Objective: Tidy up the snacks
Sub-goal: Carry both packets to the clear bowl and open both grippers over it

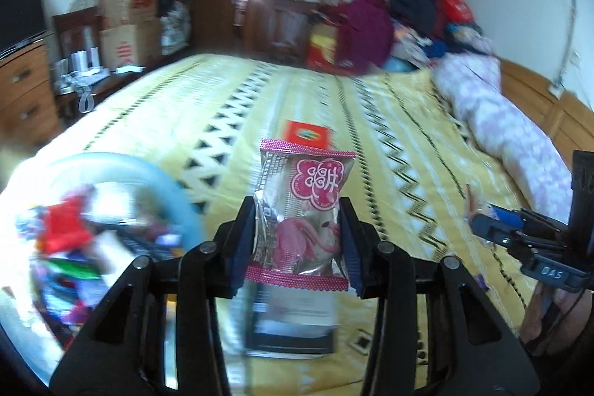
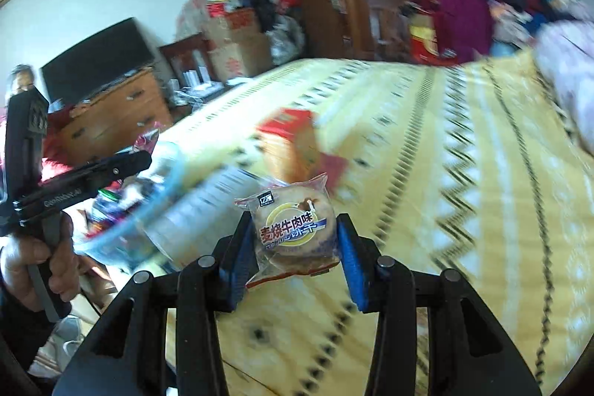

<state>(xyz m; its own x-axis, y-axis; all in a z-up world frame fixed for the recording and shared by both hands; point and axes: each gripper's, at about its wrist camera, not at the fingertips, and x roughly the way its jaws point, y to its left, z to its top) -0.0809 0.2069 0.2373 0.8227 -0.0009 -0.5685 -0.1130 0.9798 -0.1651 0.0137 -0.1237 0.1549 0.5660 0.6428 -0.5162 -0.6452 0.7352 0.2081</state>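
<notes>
Your left gripper (image 1: 299,229) is clamped on a pink-edged clear snack packet (image 1: 302,214), held upright above the yellow zigzag bedspread (image 1: 389,121). Your right gripper (image 2: 295,247) is squeezing a round biscuit pack (image 2: 293,229) with a blue and yellow label, also up off the bed. The glass bowl (image 1: 163,180) of mixed snacks sits blurry off to the left, with a red box (image 1: 307,134) lying further up the bed.

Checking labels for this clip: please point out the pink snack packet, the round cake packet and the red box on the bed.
pink snack packet (image 1: 302,210), left wrist view, middle of the wrapper.
round cake packet (image 2: 293,229), right wrist view, printed label.
red box (image 1: 307,134), left wrist view, top face.
</notes>
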